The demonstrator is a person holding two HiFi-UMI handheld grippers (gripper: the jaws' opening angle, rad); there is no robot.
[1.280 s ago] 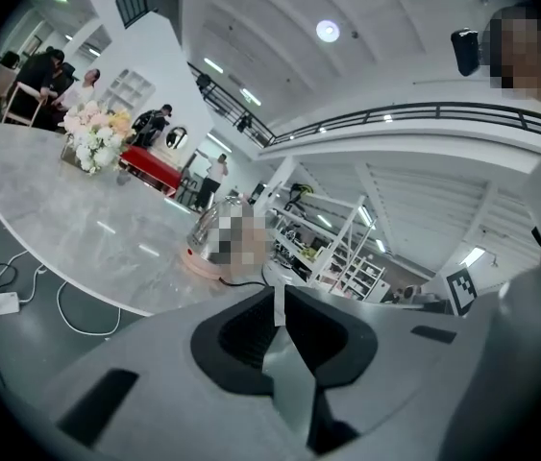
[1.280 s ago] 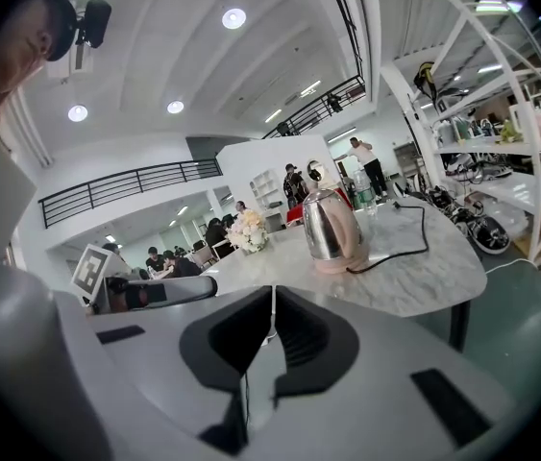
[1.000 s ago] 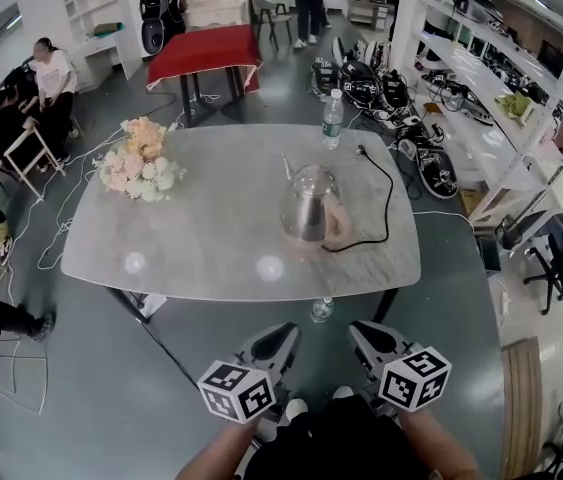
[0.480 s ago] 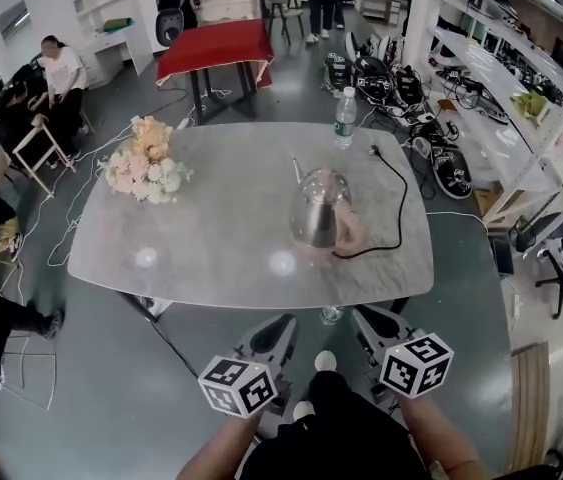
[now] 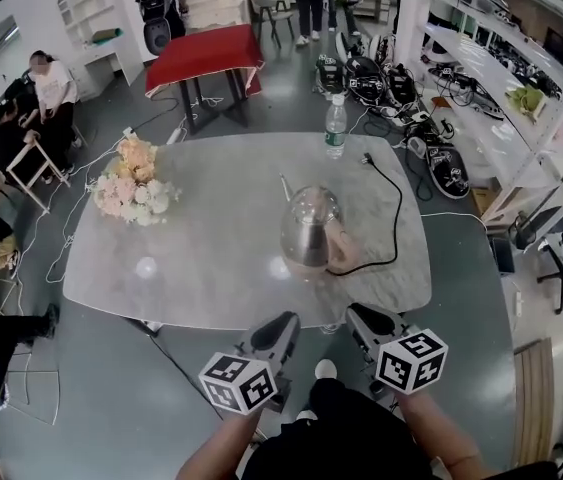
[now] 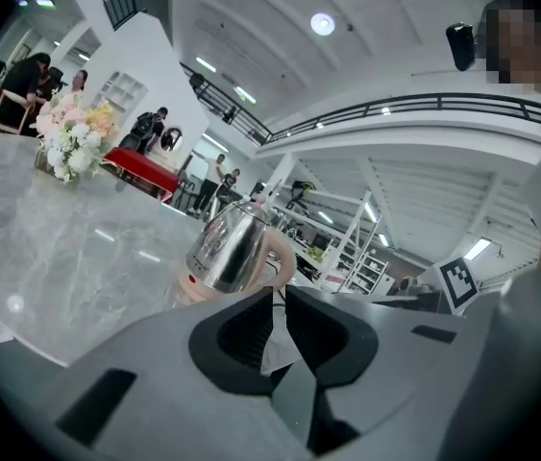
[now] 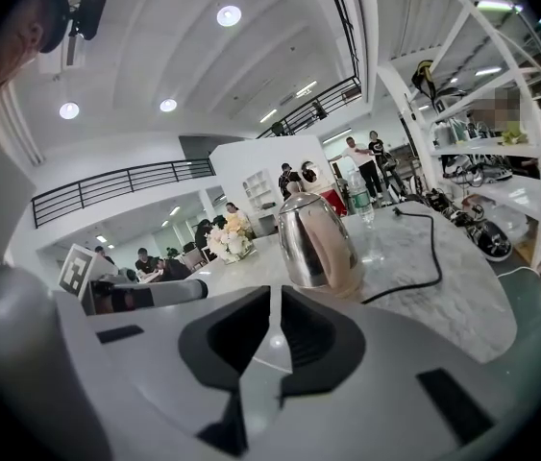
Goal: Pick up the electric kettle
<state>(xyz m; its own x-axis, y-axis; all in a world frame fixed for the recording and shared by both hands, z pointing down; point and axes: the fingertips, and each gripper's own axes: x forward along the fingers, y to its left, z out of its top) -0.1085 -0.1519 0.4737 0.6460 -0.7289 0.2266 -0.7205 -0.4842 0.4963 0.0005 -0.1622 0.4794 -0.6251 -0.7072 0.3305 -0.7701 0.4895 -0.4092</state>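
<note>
A shiny steel electric kettle [image 5: 310, 225] with a pale pink handle and base stands upright on the grey marble table [image 5: 201, 258], right of its middle. It also shows ahead of the jaws in the left gripper view as the kettle [image 6: 232, 250] and in the right gripper view as the kettle [image 7: 313, 238]. My left gripper [image 5: 279, 326] and right gripper [image 5: 358, 318] hover side by side just off the table's near edge, short of the kettle. Both are shut with nothing between their jaws.
A black power cord [image 5: 389, 218] runs from the kettle's base to a plug at the far right. A flower bouquet [image 5: 131, 188] sits at the table's left and a water bottle [image 5: 334, 126] at its far edge. Several people sit or stand around; shelving lines the right side.
Both grippers have moved forward, from well short of the table to its near edge. The kettle has not moved on the table.
</note>
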